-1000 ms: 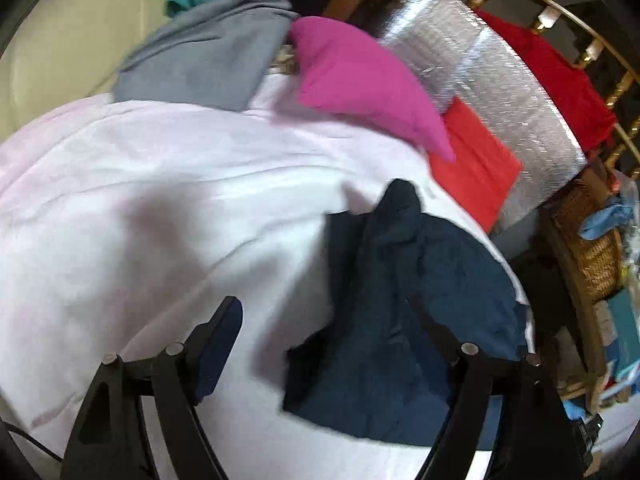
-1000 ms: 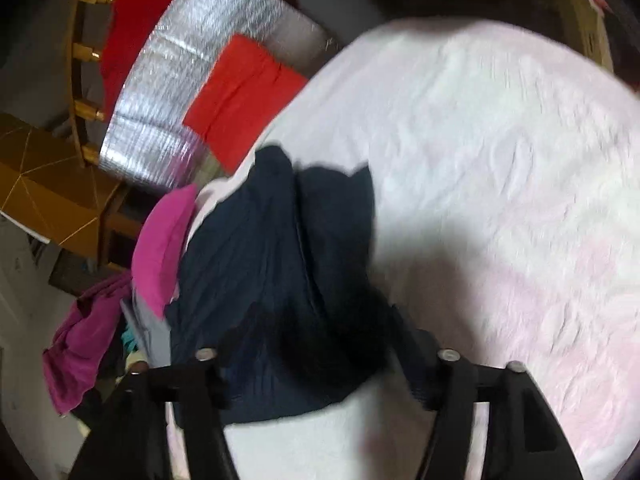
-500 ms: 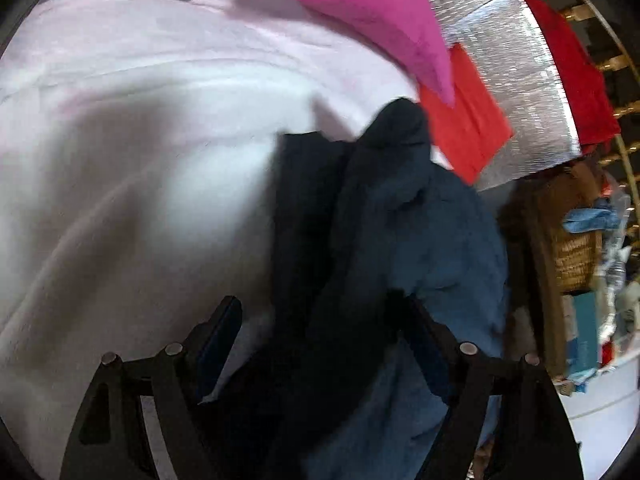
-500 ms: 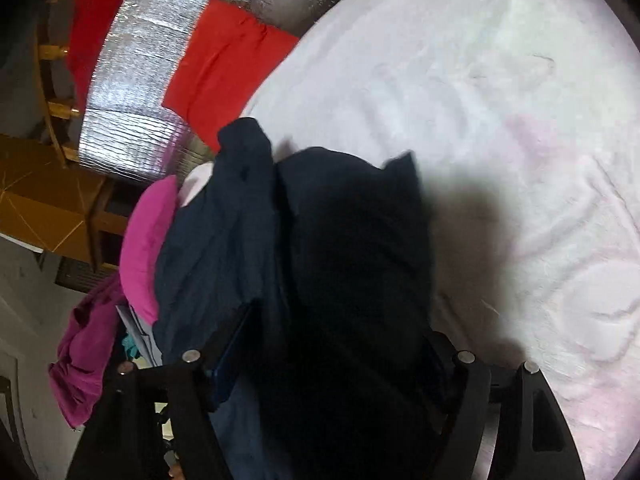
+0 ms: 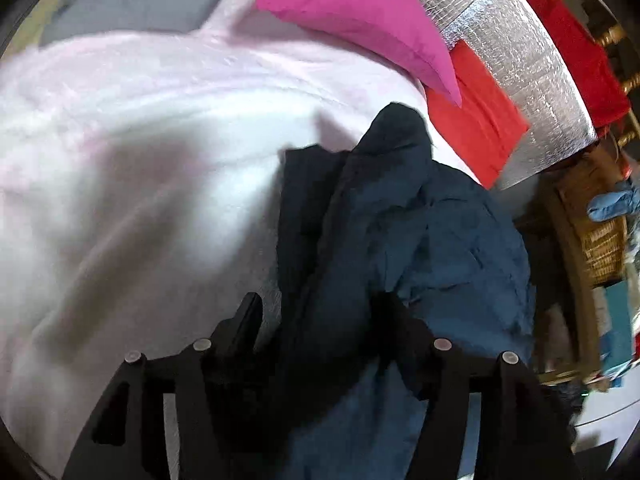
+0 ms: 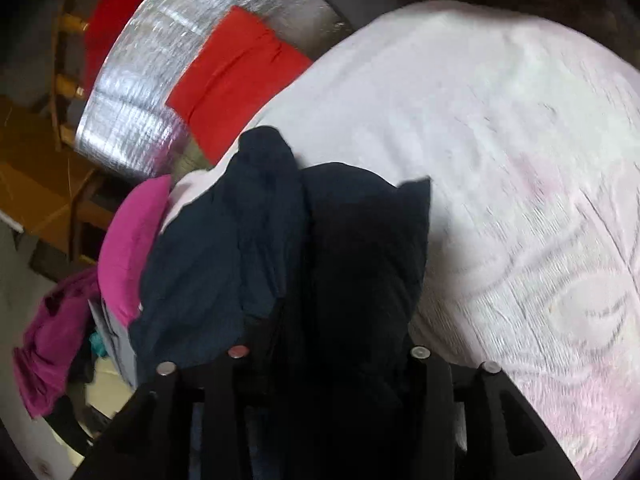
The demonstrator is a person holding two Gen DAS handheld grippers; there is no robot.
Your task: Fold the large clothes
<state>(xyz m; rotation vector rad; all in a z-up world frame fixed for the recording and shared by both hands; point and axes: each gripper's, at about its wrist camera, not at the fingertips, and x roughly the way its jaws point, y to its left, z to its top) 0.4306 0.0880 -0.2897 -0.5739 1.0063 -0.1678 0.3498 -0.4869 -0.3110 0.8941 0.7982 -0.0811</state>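
Note:
A crumpled dark blue garment lies on a pale pink blanket. My left gripper reaches down over it. A fold of the garment stands between its jaws, and a sliver of blanket shows beside the left fingertip, so the pads are not pressing. My right gripper comes at the same garment from the other side. Its jaws are closing, the dark cloth fills the gap, and the cloth drapes over both fingertips and hides the pads.
A magenta pillow, a red cloth and a silver foil mat lie just beyond the garment. A grey cloth sits at the back. A wicker basket stands off the bed's edge.
Both grippers have moved in and down onto the dark blue garment, which now fills the gap between each pair of jaws. The left jaws narrowed first, the right jaws in the last half second.

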